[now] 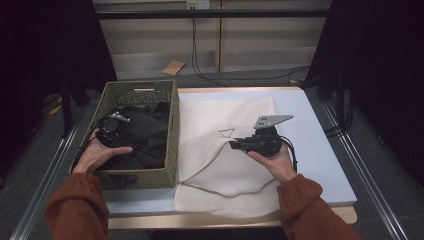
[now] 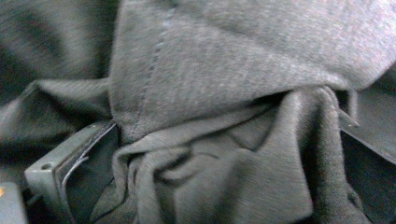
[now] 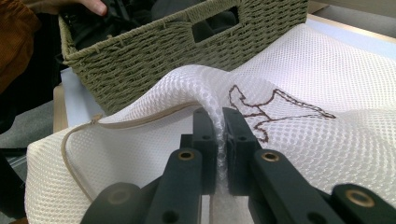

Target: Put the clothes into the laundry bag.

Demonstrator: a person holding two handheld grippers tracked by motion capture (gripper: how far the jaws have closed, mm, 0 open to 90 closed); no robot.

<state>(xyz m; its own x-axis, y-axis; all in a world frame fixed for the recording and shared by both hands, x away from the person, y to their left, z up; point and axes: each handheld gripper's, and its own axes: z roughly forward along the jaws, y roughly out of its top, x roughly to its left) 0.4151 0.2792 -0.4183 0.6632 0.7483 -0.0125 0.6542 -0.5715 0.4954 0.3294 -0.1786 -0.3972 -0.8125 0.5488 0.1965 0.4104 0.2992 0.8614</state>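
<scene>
A white mesh bag (image 1: 220,167) with a beige zip edge lies on the table beside a green woven basket (image 1: 174,135). My right gripper (image 1: 233,145) is shut on a pinched ridge of the mesh bag (image 3: 327,79) and lifts it slightly, next to a brown stitched outline (image 3: 275,107); its jaws (image 3: 220,123) squeeze the fold. Dark clothes (image 1: 147,132) fill the basket. My left gripper (image 1: 116,129) is down inside it among them. In the left gripper view its jaws stand wide apart at the frame's edges, with bunched grey-black cloth (image 2: 210,93) between them.
The basket (image 3: 163,60) stands on the table's left part, with its handle slot facing the right gripper. Bare pale-blue tabletop (image 1: 315,145) lies to the right of the bag. Beyond the table, a cardboard piece (image 1: 173,67) and cables (image 1: 240,80) lie on the floor.
</scene>
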